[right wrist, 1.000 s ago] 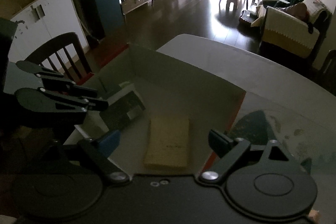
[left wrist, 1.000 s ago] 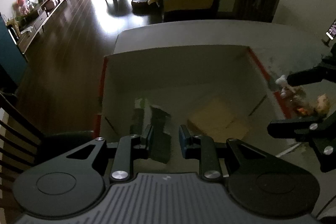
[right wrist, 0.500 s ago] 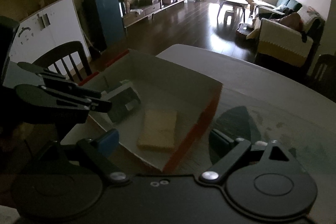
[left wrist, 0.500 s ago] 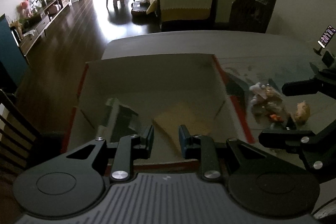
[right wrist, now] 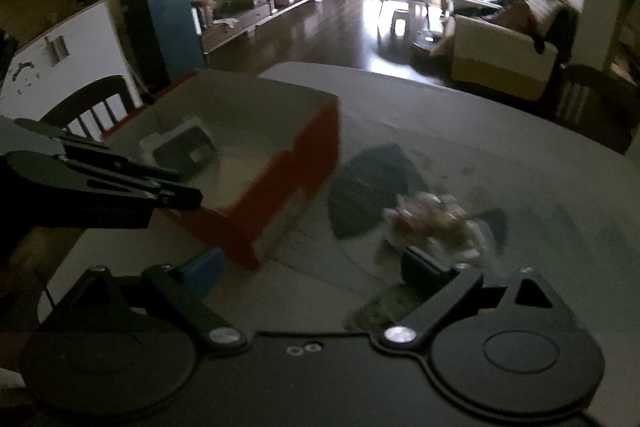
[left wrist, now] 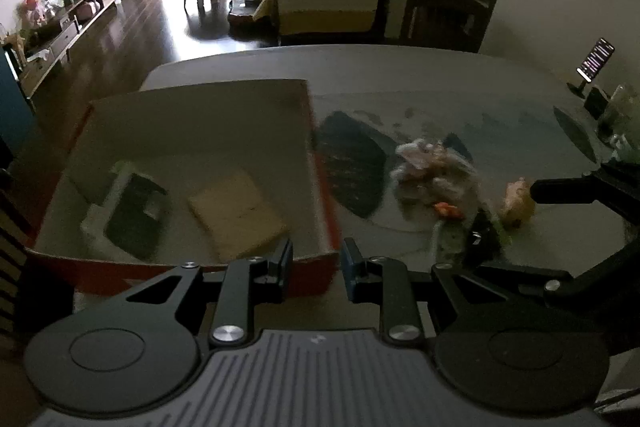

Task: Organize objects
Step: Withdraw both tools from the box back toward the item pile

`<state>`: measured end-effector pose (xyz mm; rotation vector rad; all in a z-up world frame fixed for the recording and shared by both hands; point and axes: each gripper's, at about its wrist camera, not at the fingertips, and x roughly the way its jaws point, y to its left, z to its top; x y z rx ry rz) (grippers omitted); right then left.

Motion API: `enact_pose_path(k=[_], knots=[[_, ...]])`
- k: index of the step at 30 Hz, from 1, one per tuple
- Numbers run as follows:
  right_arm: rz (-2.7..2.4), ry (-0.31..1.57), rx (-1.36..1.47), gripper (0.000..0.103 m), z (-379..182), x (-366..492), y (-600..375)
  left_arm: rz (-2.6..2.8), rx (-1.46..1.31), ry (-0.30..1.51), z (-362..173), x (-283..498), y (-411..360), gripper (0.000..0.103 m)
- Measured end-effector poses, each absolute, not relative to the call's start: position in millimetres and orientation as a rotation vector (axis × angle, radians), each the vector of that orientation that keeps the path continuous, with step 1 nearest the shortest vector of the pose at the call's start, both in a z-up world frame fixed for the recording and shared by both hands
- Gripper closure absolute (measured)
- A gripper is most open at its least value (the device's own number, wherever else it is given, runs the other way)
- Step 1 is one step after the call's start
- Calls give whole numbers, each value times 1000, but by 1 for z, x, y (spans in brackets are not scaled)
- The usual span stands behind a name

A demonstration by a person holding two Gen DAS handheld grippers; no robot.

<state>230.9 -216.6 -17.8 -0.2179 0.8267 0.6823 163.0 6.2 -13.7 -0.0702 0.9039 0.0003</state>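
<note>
An open cardboard box (left wrist: 320, 163) with red outer walls stands on the table's left part. Inside lie a black-and-white carton (left wrist: 132, 215) and a tan flat pad (left wrist: 236, 215). My left gripper (left wrist: 316, 263) hovers at the box's near right corner, narrowly open and empty. Right of the box lies a pile: a crumpled clear bag of small toys (left wrist: 436, 167), a tan figurine (left wrist: 516, 203), an orange bit (left wrist: 448, 211). My right gripper (right wrist: 310, 267) is wide open just before the pile (right wrist: 432, 223), and a greenish packet (right wrist: 384, 311) lies under its right finger.
The table top (left wrist: 420, 87) carries dark leaf-shaped marks (left wrist: 352, 163). A phone on a stand (left wrist: 596, 59) and some jars sit at the far right edge. Chairs stand at the far side (left wrist: 440, 19) and at the left (right wrist: 92, 107). The left gripper (right wrist: 176, 193) reaches over the box.
Both grippers have pulled back and shifted right, from above the box's inside to its right side. The pile of toys has come into view before the right gripper.
</note>
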Motion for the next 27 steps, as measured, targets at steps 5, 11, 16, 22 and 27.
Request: enact_pose_path(k=[5,11,16,22,27], knots=[[638,845,-210,7,-29,232,-257,-20,-70,908,-20,165,-23,74],[570,885,-183,7,-41,242,-302,-41,-56,882,-31,166,-57,34],[534,898,-180,7,-47,249,-329,-58,-40,888,-39,172,-80,33],[486,904,-178,7,-53,268,-351,-79,-7,896,-56,182,-105,33],[463,926,-180,7,-64,285,-358,-99,-13,910,-71,193,-119,23]])
